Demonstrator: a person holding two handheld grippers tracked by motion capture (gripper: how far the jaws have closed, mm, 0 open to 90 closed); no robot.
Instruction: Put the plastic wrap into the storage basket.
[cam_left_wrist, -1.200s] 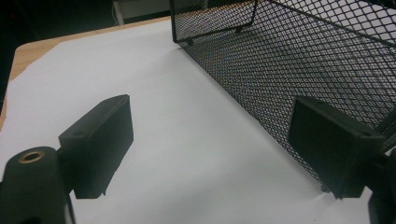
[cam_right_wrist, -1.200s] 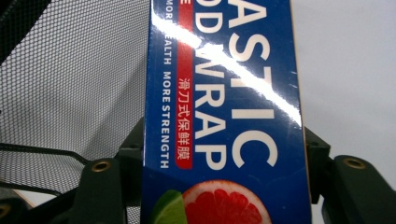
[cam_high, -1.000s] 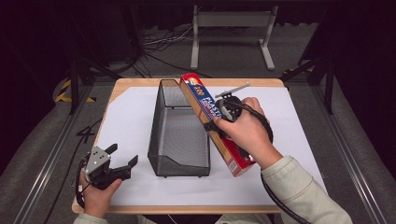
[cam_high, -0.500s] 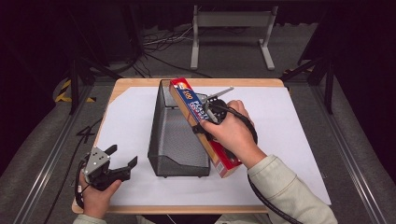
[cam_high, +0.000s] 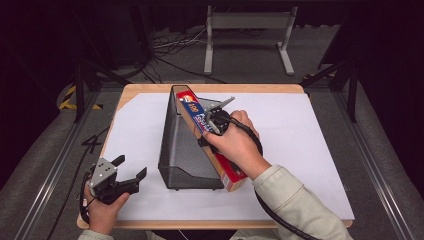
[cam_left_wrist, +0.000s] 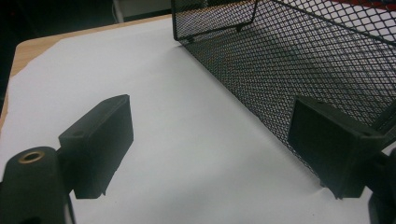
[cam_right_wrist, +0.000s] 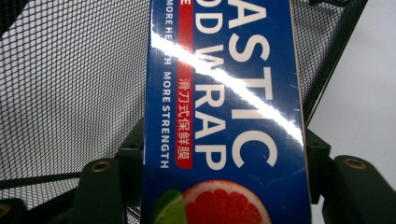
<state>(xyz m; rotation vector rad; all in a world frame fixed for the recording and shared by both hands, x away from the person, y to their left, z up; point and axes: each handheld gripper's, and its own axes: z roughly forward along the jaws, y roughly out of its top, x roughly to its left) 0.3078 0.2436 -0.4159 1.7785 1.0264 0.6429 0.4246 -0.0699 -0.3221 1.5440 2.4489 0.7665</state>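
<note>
The left hand-held gripper rests at the table's near left corner, jaws wide apart and empty, just as in the earlier frames. Right of it stands the mesh tray. The right hand-held gripper is clamped across the plastic wrap box, which has swung from lying beside the tray to leaning on its right rim, far end over the basket. That suggests the box is about to go in. Earlier it sat farther right, clear of the mesh.
</note>
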